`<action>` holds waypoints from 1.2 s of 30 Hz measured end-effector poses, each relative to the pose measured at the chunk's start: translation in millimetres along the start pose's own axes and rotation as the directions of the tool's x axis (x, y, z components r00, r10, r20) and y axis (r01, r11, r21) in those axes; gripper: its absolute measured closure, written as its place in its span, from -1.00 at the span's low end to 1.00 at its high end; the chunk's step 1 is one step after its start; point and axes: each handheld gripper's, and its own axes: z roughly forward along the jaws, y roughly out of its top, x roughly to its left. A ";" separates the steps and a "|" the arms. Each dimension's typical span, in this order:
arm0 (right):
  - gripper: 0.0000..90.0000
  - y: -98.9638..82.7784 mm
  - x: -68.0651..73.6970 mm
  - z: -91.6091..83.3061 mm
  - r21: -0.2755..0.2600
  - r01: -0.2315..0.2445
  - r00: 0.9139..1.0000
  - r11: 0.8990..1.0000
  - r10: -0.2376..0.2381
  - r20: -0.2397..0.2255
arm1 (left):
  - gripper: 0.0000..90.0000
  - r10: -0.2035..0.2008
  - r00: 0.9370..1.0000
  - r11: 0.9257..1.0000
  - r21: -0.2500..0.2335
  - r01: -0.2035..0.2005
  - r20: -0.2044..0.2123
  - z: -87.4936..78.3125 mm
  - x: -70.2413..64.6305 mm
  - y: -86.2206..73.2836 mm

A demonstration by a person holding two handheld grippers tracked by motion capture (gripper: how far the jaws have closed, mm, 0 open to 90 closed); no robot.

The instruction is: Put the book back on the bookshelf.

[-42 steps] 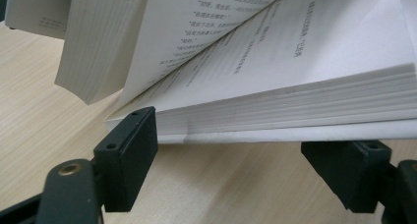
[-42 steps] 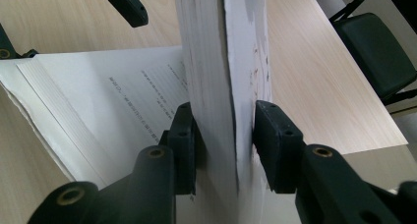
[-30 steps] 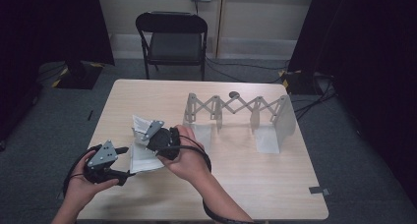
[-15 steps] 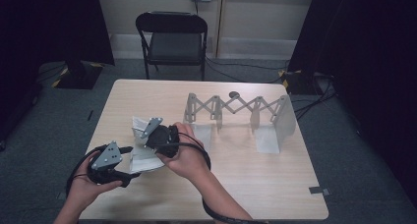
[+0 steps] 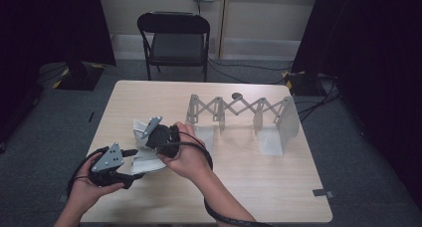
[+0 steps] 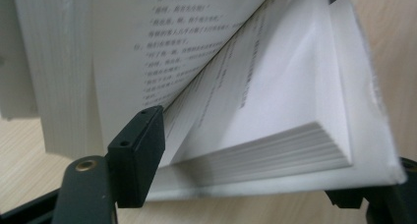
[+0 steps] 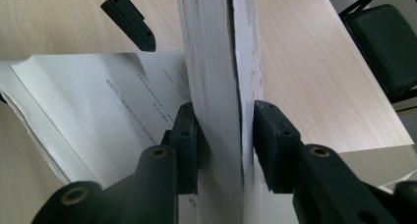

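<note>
An open white paperback book with printed pages (image 5: 144, 160) is lying near the front left of the pale wooden table (image 5: 259, 187), one thick half of its pages standing upright and the other half lying flat. The right gripper (image 5: 149, 135) is reaching across from the person's right hand (image 5: 186, 160) and is clamping that upright block — in the right gripper view its two black jaws are pressing on both faces of the raised pages (image 7: 221, 86), with the flat printed page spreading to the left below.

The left gripper (image 5: 130, 162) is sitting low at the table's front left corner, held in the left hand (image 5: 92, 187). In the left gripper view one jaw is tucked into the crease between the leaning pages and the flat stack (image 6: 275, 135), the other showing at the far lower right under the cover. Its jaws have just been closing on that flat half; whether the pads are pressing it yet I cannot tell.

Behind the book, well apart, a grey metal accordion-style folding rack (image 5: 239, 112) is stretching across the middle of the table, a small dark round disc (image 5: 237, 95) lying just beyond it. A black folding chair (image 5: 173, 40) is standing past the far edge. A grey cable (image 5: 199, 152) is looping over the right wrist — it is crossing the space between book and rack.
</note>
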 end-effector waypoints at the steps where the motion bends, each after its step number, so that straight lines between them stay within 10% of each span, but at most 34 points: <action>1: 0.44 0.2 -1.3 -1.5 0.000 -0.010 1.000 1.000 0.010 -0.006 | -0.40 0.003 1.000 1.000 0.004 -0.003 -0.007 -0.8 -0.4 1.9; 12: 0.44 4.8 -3.5 -2.2 0.016 -0.003 1.000 1.000 0.004 -0.009 | -0.56 0.059 0.998 0.998 -0.004 -0.059 -0.031 2.6 -7.5 7.9; 17: 0.44 8.2 -3.9 -1.7 0.038 0.002 1.000 0.999 -0.001 -0.021 | 0.12 0.070 0.997 0.997 -0.032 -0.070 0.011 -4.6 -6.9 10.8; 27: 0.41 9.7 -6.6 -4.8 0.056 0.009 0.999 0.998 -0.006 -0.054 | 0.26 0.139 0.990 0.990 0.005 -0.139 -0.008 -8.5 -11.8 23.0; 36: 0.08 0.3 -8.8 -1.3 -0.055 -0.029 0.991 0.998 0.022 -0.135 | 0.34 0.051 0.999 0.999 0.015 -0.051 -0.010 -11.0 -6.4 24.3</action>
